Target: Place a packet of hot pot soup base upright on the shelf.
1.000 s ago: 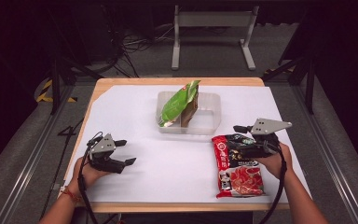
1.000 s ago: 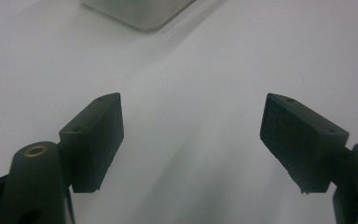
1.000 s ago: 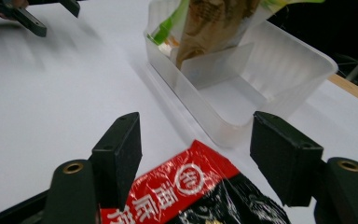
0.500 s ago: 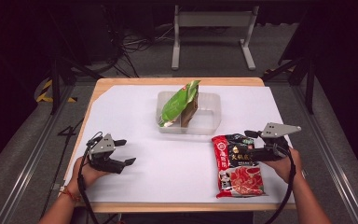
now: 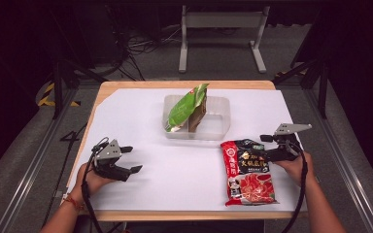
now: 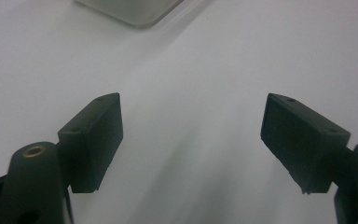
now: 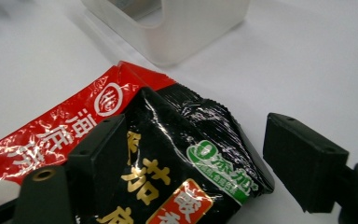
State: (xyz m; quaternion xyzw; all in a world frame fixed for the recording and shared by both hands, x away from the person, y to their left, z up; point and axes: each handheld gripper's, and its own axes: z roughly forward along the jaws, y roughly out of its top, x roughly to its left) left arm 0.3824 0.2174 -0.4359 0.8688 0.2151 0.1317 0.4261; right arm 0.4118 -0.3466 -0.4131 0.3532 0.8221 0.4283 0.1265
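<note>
Straddling the black-and-red sachet [image 7: 177, 172] with our right hand-held gripper [image 5: 272, 147], jaws apart on either side of its top edge, nothing pinched yet. It lies flat on the bench [image 5: 175, 170] near the right front. We'd say it's the grasp step: close, lift, carry to the clear tub [image 5: 218, 127] beyond, where a green packet [image 5: 184, 110] leans. Left hand-held gripper [image 5: 128, 160] rests open, empty.

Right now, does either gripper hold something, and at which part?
Nothing is held. The left gripper is open over bare white table. The right gripper is open around the top corner of the black sachet, not yet closed on it.
</note>
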